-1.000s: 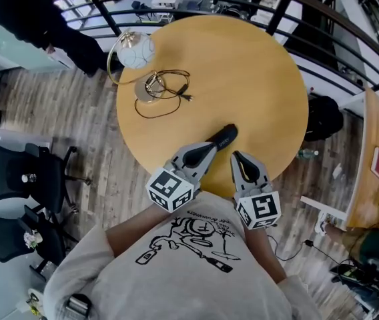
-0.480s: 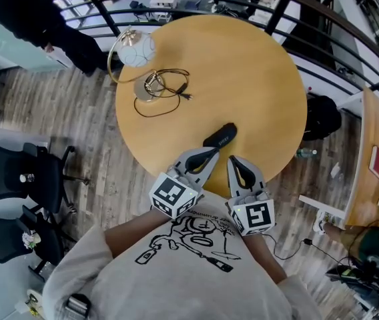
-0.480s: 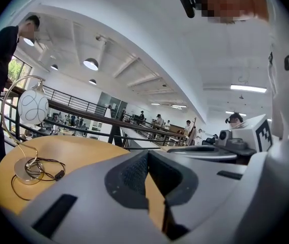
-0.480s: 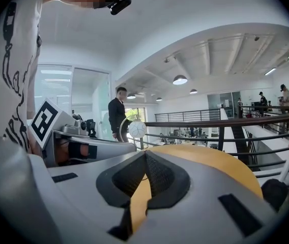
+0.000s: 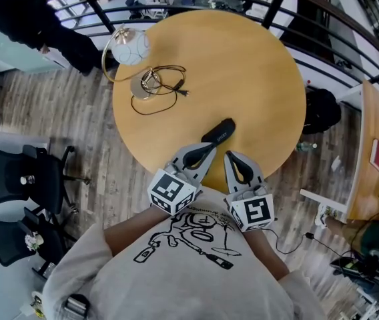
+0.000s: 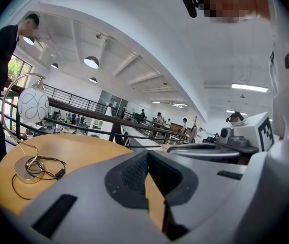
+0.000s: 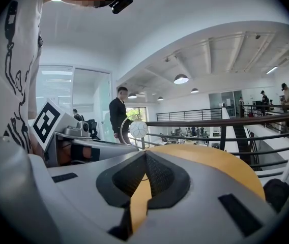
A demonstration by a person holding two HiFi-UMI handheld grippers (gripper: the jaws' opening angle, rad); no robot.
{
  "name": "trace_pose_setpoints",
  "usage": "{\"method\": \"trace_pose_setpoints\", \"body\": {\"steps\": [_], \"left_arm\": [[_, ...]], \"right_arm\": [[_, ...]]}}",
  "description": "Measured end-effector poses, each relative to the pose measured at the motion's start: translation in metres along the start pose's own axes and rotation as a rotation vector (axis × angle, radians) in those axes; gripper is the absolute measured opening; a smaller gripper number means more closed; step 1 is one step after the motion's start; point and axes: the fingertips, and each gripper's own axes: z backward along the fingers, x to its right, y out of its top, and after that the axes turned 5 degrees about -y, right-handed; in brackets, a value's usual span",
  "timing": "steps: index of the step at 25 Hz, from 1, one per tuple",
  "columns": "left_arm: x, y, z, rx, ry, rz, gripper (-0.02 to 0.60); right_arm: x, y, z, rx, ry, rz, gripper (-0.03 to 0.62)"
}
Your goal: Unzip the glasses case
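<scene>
Head view: left gripper (image 5: 211,147) and right gripper (image 5: 229,156), jaws pressed together, nothing between them.
Glasses case (image 5: 219,132) lies just beyond the left tips, contact unclear; jaw bodies hide it in both gripper views; lamp (image 5: 130,48) well beyond, on table (image 5: 249,65).

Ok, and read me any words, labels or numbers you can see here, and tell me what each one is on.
Glasses case: a faint pale mark on top, too small to read.
T-shirt: a black drawing with tiny lettering beside it, too blurred to read.
Marker cubes: black-and-white square patterns only, no words or numbers.
Nothing else in view carries legible text.
</scene>
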Motion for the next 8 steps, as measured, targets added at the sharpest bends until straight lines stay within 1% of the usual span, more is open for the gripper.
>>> {"method": "trace_pose_setpoints", "body": {"steps": [8], "left_arm": [[-0.001,-0.0026,-0.007,-0.014,0.0,-0.002,0.009]], "right_arm": [[0.0053,-0.001,-0.0016,-0.001,0.004,-0.003,0.021]]}}
